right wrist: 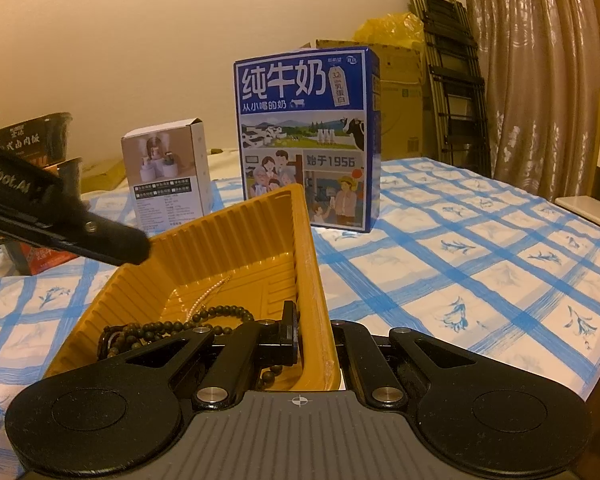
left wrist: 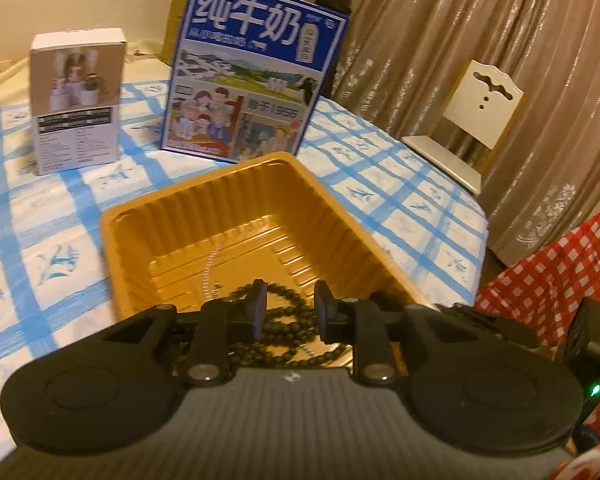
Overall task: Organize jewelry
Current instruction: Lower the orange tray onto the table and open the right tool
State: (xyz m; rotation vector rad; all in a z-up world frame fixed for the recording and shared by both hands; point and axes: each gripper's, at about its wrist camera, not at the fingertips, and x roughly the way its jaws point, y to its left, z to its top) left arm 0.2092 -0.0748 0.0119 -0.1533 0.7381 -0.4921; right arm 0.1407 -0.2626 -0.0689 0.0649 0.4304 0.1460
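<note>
The right gripper (right wrist: 314,338) pinches the gold tray's (right wrist: 236,232) wall to keep it still, while the left gripper's (left wrist: 288,314) jaws stand spread over the dark beads (left wrist: 284,334) lying inside.

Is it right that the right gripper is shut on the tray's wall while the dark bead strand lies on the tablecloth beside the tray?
Not quite: the bead strand lies inside the tray, as the right wrist view shows. The right gripper does clamp the tray's wall.
</note>
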